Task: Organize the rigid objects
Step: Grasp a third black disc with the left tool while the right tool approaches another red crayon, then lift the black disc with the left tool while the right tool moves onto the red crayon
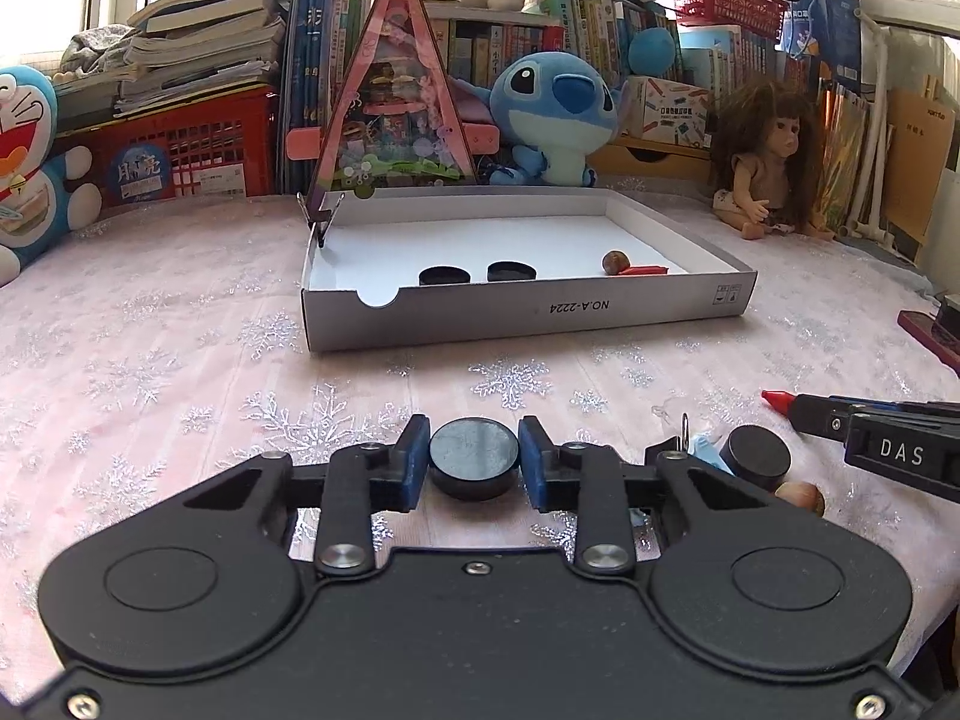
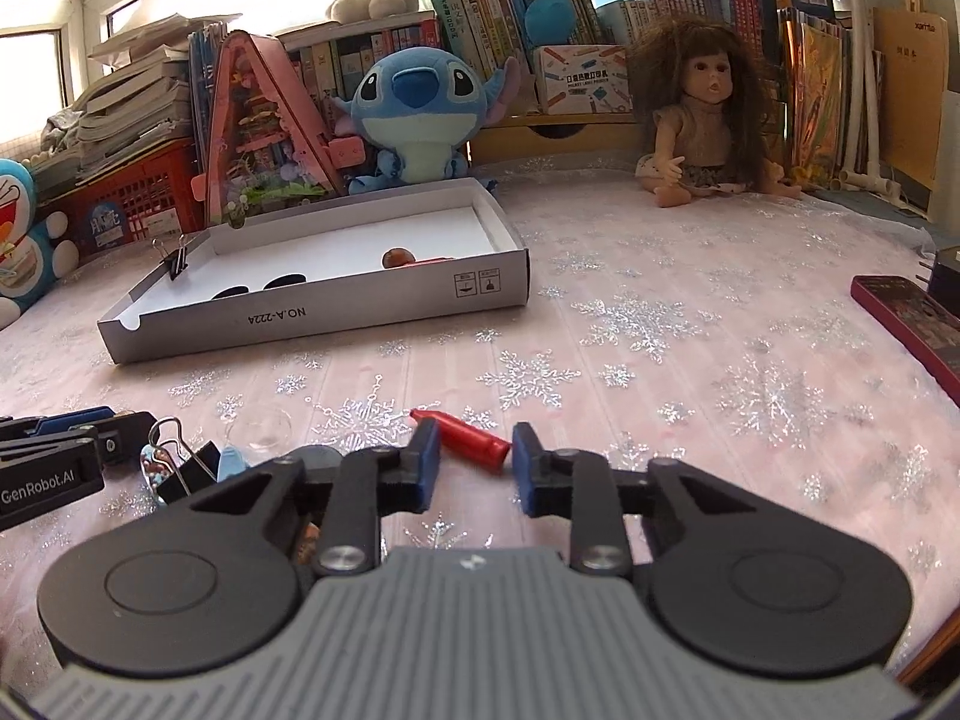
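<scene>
A shallow white box (image 1: 528, 306) sits at the far middle of the bench (image 1: 150, 360), its low near wall facing both cameras, with a wide band of snowflake-patterned cloth lying between that wall and the fingers. Inside the box are two black discs (image 1: 444, 275) near the front wall, a nut (image 1: 613, 261) and a red piece (image 1: 645, 269) toward the right, and a binder clip (image 1: 321, 219) on the left rim. The left gripper (image 1: 474, 459) has its blue fingers (image 1: 415, 459) set on either side of a black disc (image 1: 474, 457), touching or nearly touching its edges; a firm hold cannot be told. Just right of it lie another black disc (image 1: 755, 457), a nut (image 1: 801, 497) and a second binder clip (image 2: 186, 468). The right gripper (image 2: 471, 459) is spread open around a red cap-shaped piece (image 2: 471, 441) lying slantwise on the cloth, its right end just beside the right finger (image 2: 527, 468). A dark red phone (image 2: 912, 324) lies near the bench's right edge, well apart.
</scene>
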A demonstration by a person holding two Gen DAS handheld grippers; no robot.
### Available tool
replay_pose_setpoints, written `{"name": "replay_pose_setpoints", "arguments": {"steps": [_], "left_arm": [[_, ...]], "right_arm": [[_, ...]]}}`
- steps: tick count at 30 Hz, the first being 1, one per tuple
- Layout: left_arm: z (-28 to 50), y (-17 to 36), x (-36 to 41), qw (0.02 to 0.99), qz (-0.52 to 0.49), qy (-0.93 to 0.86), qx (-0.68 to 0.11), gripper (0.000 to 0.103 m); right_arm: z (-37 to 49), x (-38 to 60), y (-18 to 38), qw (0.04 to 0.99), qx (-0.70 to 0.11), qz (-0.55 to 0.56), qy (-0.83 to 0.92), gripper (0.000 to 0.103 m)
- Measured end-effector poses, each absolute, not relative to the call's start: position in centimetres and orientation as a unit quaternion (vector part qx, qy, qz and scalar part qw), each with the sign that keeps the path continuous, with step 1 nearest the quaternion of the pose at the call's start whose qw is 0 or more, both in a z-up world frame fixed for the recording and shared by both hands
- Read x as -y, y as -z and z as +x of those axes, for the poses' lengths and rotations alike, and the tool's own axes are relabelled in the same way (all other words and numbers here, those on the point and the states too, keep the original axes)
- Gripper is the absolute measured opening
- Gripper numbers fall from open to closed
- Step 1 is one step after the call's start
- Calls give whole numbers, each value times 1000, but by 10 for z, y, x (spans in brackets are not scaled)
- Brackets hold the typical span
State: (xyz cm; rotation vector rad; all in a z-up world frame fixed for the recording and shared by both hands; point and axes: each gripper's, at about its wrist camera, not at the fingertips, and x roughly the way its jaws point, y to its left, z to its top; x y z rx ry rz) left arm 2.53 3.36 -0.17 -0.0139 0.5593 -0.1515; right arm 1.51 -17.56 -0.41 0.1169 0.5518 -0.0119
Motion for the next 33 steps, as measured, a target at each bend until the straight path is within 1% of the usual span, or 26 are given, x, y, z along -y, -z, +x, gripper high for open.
{"name": "replay_pose_setpoints", "arguments": {"steps": [5,6,7,8,9,10,14,17,20,21,23,24,27,28,29,30,31,33], "left_arm": [[27,-8,-37,961,-13,72,-265,30],[27,-10,-38,962,-13,71,-264,30],[27,-11,-39,962,-14,71,-264,30],[27,-11,-39,962,-14,70,-263,30],[27,-12,-40,962,-13,69,-263,30],[28,-12,-40,962,-13,68,-264,30],[31,-9,-42,961,-18,60,-270,30],[32,-8,-43,960,-24,60,-274,30],[31,-9,-42,961,-19,60,-271,30],[31,-9,-42,961,-19,59,-270,30],[31,-10,-42,961,-21,57,-268,30],[31,-10,-43,962,-22,56,-268,30],[33,-10,-43,961,-24,54,-269,30],[33,-10,-42,961,-24,54,-269,30],[32,-10,-42,961,-24,55,-268,30],[32,-11,-42,962,-23,57,-267,30],[31,-11,-42,962,-21,58,-266,30],[30,-10,-42,962,-20,57,-267,30]], "right_arm": [[20,181,-3,961,-269,59,-1,25],[21,182,-3,961,-271,57,-1,30],[21,185,-4,960,-273,57,-1,33],[20,188,-4,960,-275,55,-7,33],[19,190,-4,959,-277,52,-17,39],[16,192,-4,959,-278,45,-25,47],[12,195,0,957,-288,-6,-23,47],[19,204,3,955,-297,-14,-4,47],[22,210,4,957,-288,-25,12,49],[20,211,3,959,-281,-25,7,49],[15,213,-1,962,-272,-8,-12,53],[12,213,-3,963,-270,3,-20,56],[5,207,-6,962,-271,25,-28,57],[4,203,-6,960,-276,29,-32,54],[4,201,-5,958,-280,33,-41,46],[4,198,-4,956,-287,35,-53,34],[5,195,-3,953,-293,31,-64,27],[10,192,0,953,-297,20,-62,22]]}}
